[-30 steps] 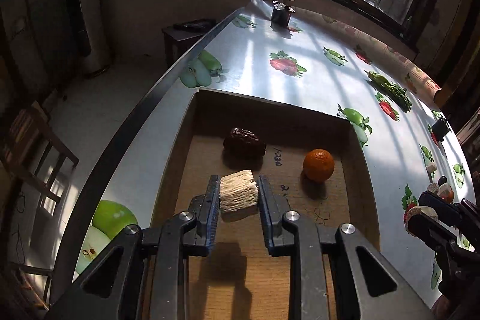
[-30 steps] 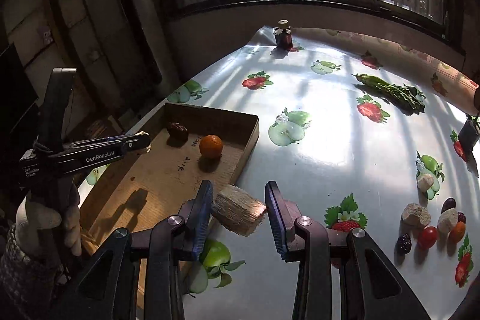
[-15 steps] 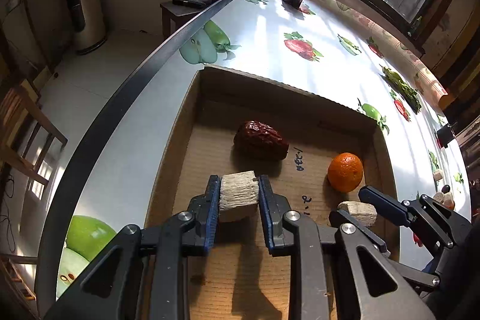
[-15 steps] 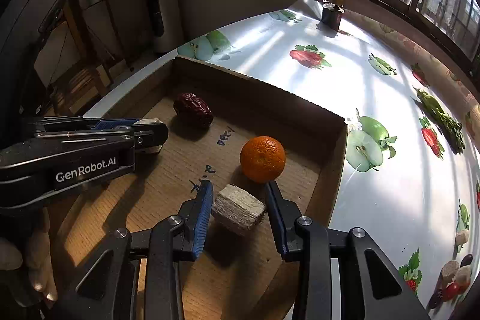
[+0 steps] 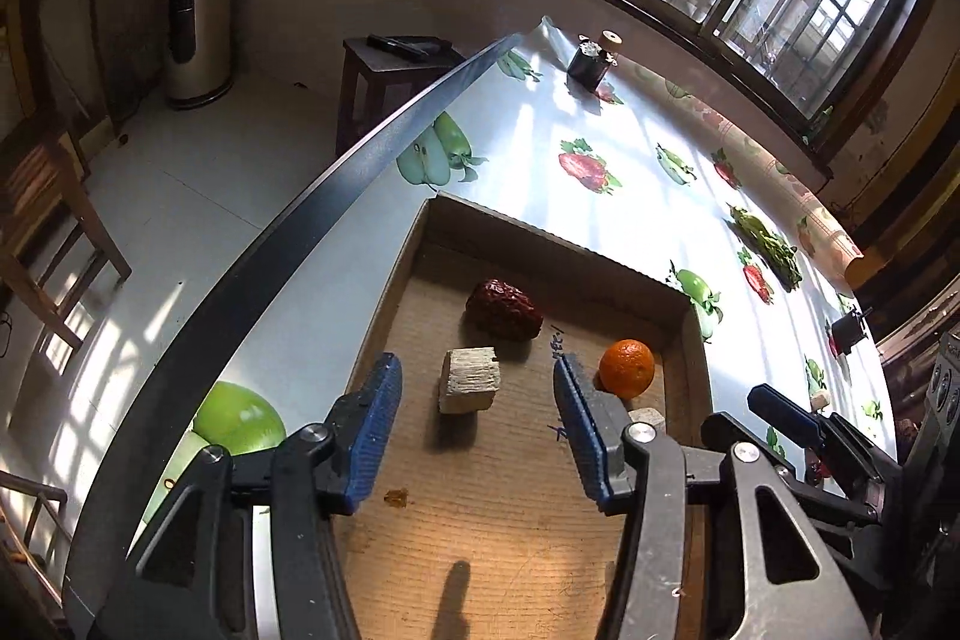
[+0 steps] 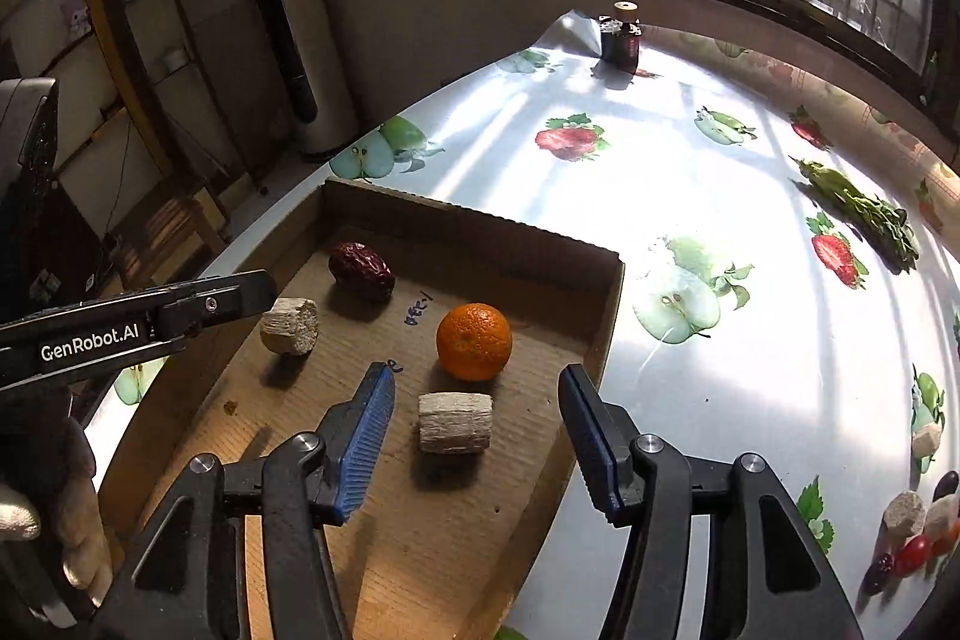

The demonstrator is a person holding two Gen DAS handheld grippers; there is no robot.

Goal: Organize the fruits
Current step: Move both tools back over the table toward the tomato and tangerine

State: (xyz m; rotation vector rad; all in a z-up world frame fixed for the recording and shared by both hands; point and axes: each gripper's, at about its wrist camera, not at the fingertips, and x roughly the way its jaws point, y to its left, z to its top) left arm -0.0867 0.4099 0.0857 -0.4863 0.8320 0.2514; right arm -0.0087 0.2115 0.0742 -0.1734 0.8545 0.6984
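Observation:
A shallow cardboard box lies on the table. In it are a dark red date, an orange and two pale sugarcane chunks. My left gripper is open, with one chunk resting on the box floor between its fingers. My right gripper is open around the other chunk, which also lies on the box floor and is partly hidden in the left wrist view.
More small fruits lie in a cluster on the fruit-print tablecloth at the right. A green vegetable bunch and a dark bottle stand farther back. The table's left edge drops to the floor, with a chair and stool beyond.
Both grippers carried their chunks down into the box, then opened and let them go. The chunks now rest on the box floor.

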